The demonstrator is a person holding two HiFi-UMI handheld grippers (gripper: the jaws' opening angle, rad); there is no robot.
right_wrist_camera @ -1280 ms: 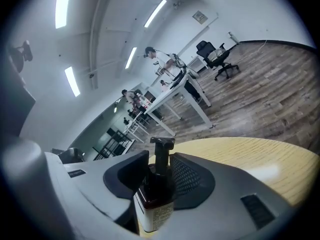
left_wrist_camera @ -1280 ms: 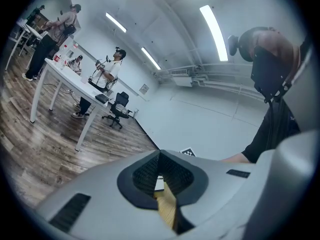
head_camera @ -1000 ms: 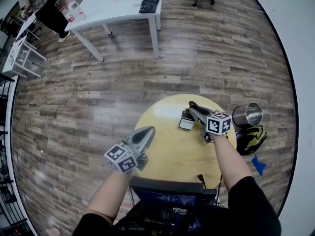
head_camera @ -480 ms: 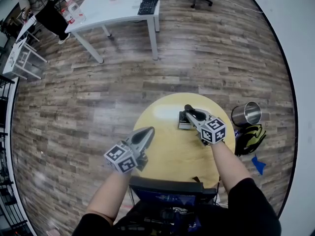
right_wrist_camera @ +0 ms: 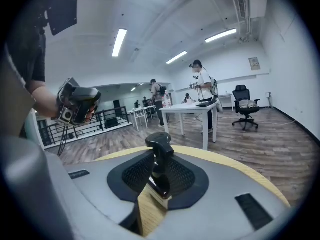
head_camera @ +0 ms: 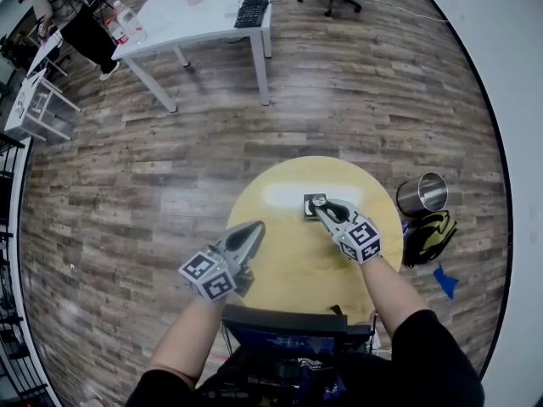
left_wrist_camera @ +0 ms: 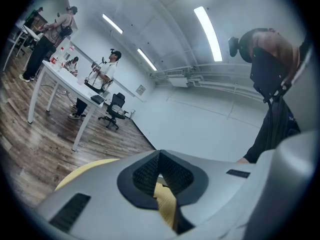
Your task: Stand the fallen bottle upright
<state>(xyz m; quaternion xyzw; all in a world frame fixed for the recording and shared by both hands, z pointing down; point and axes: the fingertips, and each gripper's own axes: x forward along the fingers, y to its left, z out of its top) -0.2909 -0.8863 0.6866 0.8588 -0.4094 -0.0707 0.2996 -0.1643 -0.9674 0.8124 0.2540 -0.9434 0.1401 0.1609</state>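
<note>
Right gripper view gave the clearest call: the right gripper (right_wrist_camera: 159, 159) had its jaws drawn partway in and clamped on the bottle (right_wrist_camera: 161, 174), with the black, mesh-textured pads (right_wrist_camera: 136, 174) pressing its dark body from both sides. The bottle stood close to upright between them, topped by a glossy black pump-style cap (right_wrist_camera: 159, 141) with a stubby angled nozzle. A pale band (right_wrist_camera: 159, 197) wrapped its lower end, and any print there was too blurred to read. It sat low over the far right part of the round table (head_camera: 288, 265), though whether its base touched the top could not be told.

Over on the other side, the left gripper (left_wrist_camera: 159, 154) had its jaws brought together at the tips with nothing between them. Only a sliver of yellow tabletop showed through the gap lower down. It hung over the table's near left edge, well apart from the bottle.

The grippers' shells were smooth grey plastic, and each carried a marker cube (head_camera: 361, 240) with black-and-white square patterns. The tabletop was pale yellow wood with fine grain. On the grey-brown plank floor (head_camera: 170, 168), just right of the table, stood a shiny steel cup (head_camera: 422, 195) beside a black-and-yellow bag (head_camera: 428, 237).
</note>
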